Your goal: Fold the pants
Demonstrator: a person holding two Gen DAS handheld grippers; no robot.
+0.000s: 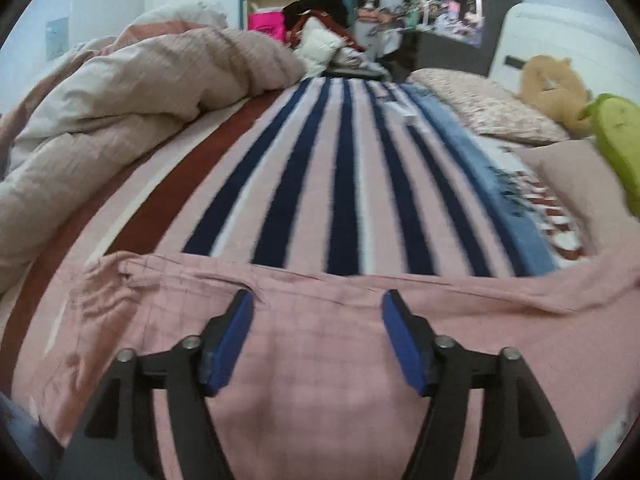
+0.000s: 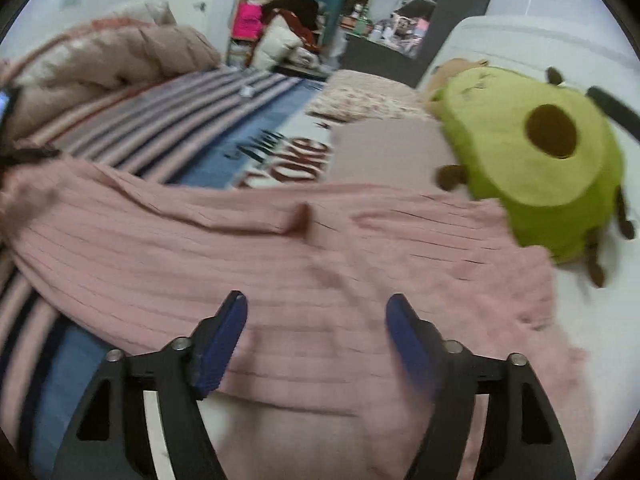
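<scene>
Pink checked pants (image 1: 312,360) lie spread across the near part of a striped bed cover (image 1: 320,168). In the left wrist view my left gripper (image 1: 318,300) hovers over the cloth near its far edge, blue pads wide apart, nothing pinched between them. The right wrist view shows the same pink pants (image 2: 280,264) stretching left to right, one end reaching a green avocado plush (image 2: 532,160). My right gripper (image 2: 316,304) stands open above the fabric, and no cloth is caught in its pads.
A bunched beige duvet (image 1: 132,92) fills the left side of the bed. Pillows (image 1: 480,104), a tan plush (image 1: 548,84) and the green plush (image 1: 620,144) sit at the right. A pink pillow (image 2: 388,148) lies beside the avocado. Cluttered shelves (image 1: 444,12) and piled clothes (image 1: 320,28) stand beyond the bed.
</scene>
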